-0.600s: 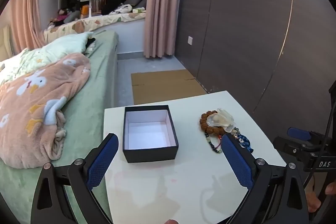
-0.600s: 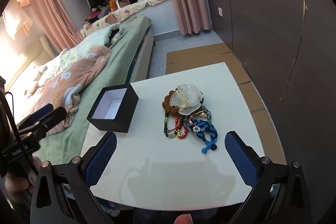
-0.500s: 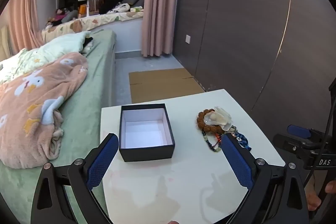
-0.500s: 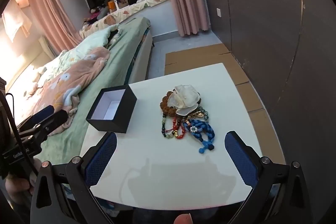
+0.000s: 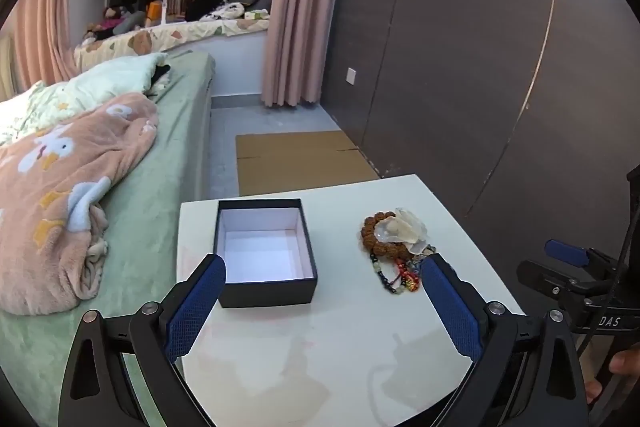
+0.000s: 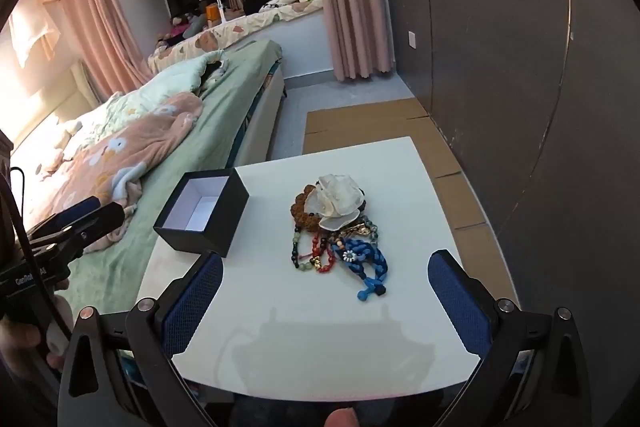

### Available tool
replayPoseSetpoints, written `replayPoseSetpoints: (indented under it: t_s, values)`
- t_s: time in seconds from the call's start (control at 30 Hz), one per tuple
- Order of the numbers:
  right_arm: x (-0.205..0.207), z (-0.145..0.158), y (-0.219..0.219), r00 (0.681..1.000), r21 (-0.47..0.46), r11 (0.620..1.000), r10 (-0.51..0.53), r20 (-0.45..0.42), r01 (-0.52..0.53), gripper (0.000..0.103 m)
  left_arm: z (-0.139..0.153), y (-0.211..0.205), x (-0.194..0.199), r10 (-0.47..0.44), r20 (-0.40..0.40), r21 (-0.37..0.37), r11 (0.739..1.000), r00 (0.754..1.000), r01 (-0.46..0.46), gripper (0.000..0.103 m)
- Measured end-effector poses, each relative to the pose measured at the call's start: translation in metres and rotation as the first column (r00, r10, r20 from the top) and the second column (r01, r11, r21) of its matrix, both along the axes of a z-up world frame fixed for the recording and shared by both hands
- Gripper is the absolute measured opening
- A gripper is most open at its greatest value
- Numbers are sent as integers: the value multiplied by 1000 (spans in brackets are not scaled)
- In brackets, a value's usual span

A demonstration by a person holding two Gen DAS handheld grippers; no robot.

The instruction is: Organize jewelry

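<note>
A black open box with a white empty inside (image 5: pixel 264 255) (image 6: pixel 204 213) sits on the left part of a white table (image 5: pixel 320 347) (image 6: pixel 320 339). A heap of jewelry lies to its right: a white flower piece (image 6: pixel 336 203) (image 5: pixel 400 231) on a brown bead bracelet (image 5: pixel 378 239), thin bead strings (image 6: pixel 310 255) and a blue braided bracelet (image 6: pixel 368 261). My left gripper (image 5: pixel 322 275) is open, above the table's near side, between box and heap. My right gripper (image 6: pixel 326 269) is open, just short of the heap.
A bed with a green sheet (image 5: pixel 168 163) and a pink blanket (image 5: pixel 60 187) runs along the table's left side. A dark panelled wall (image 5: pixel 500 67) stands to the right. Flat cardboard (image 5: pixel 300 159) lies on the floor beyond the table.
Both grippers have moved forward a little toward the table; box and jewelry look nearer. Nothing on the table has moved.
</note>
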State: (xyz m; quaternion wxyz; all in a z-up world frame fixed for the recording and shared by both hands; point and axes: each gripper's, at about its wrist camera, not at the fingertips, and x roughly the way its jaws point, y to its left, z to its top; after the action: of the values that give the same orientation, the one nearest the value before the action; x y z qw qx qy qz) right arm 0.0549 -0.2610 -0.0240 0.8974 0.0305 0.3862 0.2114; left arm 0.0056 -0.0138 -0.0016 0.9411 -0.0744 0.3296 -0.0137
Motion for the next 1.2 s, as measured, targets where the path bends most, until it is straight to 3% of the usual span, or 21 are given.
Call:
replayPoseSetpoints:
  t_s: [1.2]
  values:
    - [-5,7,1,999,11,999,-30,24,30,103,11,-11,-17,-63,61,38,997,996,61,95]
